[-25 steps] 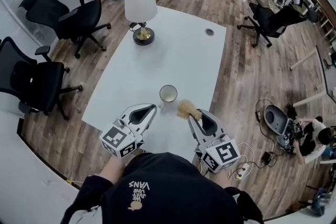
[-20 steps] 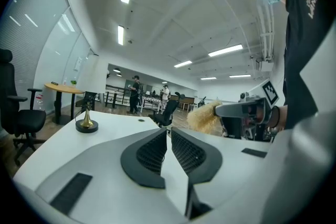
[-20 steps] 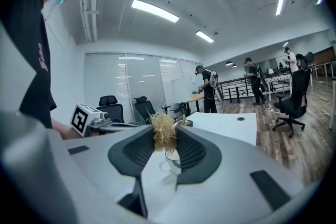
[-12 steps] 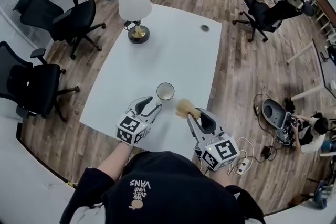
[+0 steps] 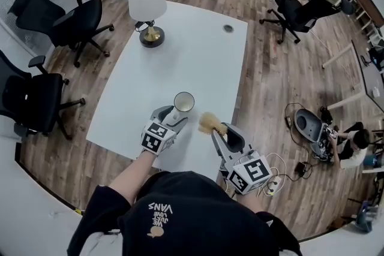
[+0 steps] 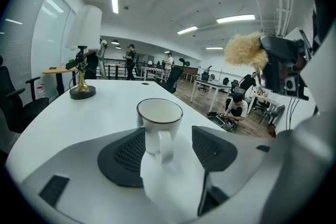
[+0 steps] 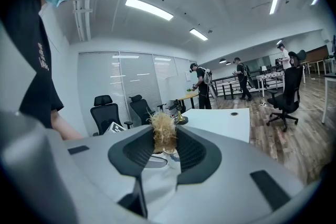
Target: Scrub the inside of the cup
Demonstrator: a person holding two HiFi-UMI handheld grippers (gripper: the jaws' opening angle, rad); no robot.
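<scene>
A white cup (image 5: 183,101) with a dark rim stands upright on the white table (image 5: 198,51). In the left gripper view the cup (image 6: 159,122) shows its handle toward the camera. My left gripper (image 5: 172,116) reaches around it; its jaws are opening, with the handle and near wall between the pads (image 6: 123,157), which do not press on it. My right gripper (image 5: 217,130) hovers to the right of the cup, shut on a straw-coloured bristle brush (image 5: 208,123). The brush (image 7: 164,132) stands up between the right gripper's (image 7: 165,138) jaws.
A table lamp (image 5: 146,3) with a white shade and brass foot stands at the table's far end, near a cable grommet (image 5: 228,28). Black office chairs (image 5: 36,99) stand left of the table. Cables and a device (image 5: 307,127) lie on the wooden floor at right.
My left gripper has moved forward to the cup and its jaws have gone from shut to wide apart around the handle side. The right gripper with the brush has barely moved.
</scene>
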